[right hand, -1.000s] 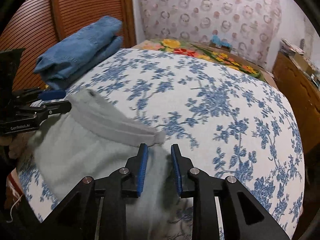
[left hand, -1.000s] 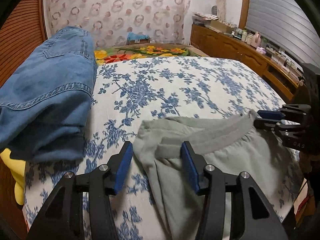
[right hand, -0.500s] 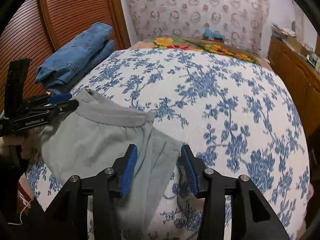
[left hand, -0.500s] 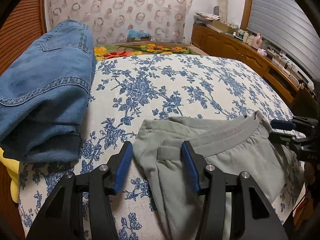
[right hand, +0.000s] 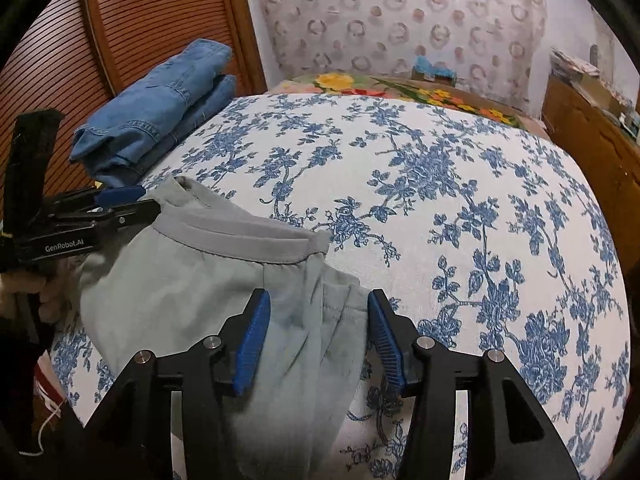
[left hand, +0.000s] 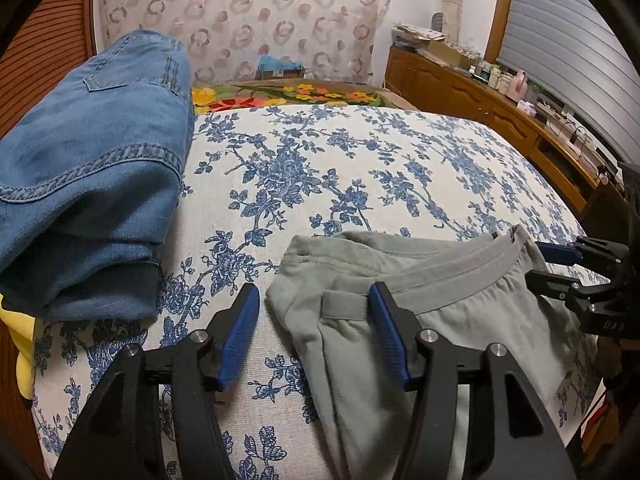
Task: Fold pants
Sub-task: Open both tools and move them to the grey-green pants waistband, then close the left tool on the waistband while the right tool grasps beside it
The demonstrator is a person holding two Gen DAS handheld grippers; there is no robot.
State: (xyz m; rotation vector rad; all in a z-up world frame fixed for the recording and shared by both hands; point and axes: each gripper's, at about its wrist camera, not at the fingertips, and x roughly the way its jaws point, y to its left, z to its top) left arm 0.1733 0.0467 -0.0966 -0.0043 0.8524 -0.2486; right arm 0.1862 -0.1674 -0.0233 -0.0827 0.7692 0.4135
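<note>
the bed point(left hand: 360, 168) with its blue-flowered cover carries folded jeans point(left hand: 92, 184) at the left edge, unmoved. the grey pants point(right hand: 192, 292) lie at the near edge, waistband flatter than a second ago. the right claw point(right hand: 318, 338), earlier nearly pinched, stands spread; the left claw point(left hand: 314, 336) is opening, both straddling cloth unpressed.

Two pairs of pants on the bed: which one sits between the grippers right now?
The grey pants, spread at the near edge of the bed. The folded blue jeans lie apart, off by the wooden doors.
</note>
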